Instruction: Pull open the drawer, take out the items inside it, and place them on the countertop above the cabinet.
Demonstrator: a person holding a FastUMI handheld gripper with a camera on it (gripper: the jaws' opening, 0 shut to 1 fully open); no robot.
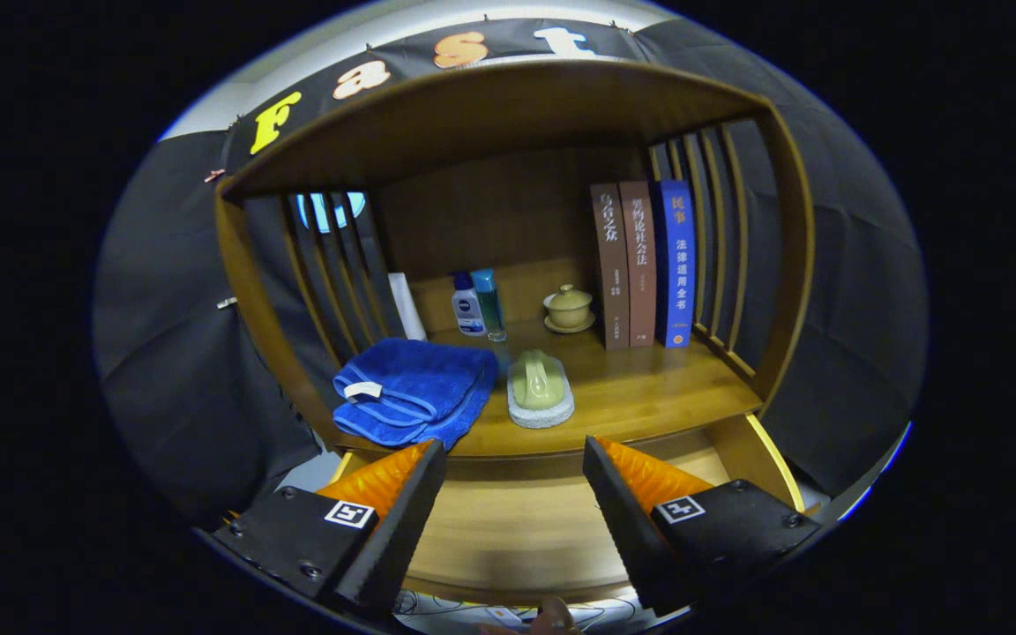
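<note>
The drawer stands pulled out beneath the claw, and the part of its floor that shows between the fingers looks bare, so the job seems close to done or done. On the table above the cabinet lie a folded blue towel and, just beside it, a green scrub brush; further back stand two small bottles, a lidded cup and three books. The towel hangs a little over the front edge of the table, so a careless sweep of the claw could drag it back down into the drawer. The brush sits near that edge too and could be knocked off. The claw is spread wide, holding nothing and touching nothing, hovering over the drawer.
</note>
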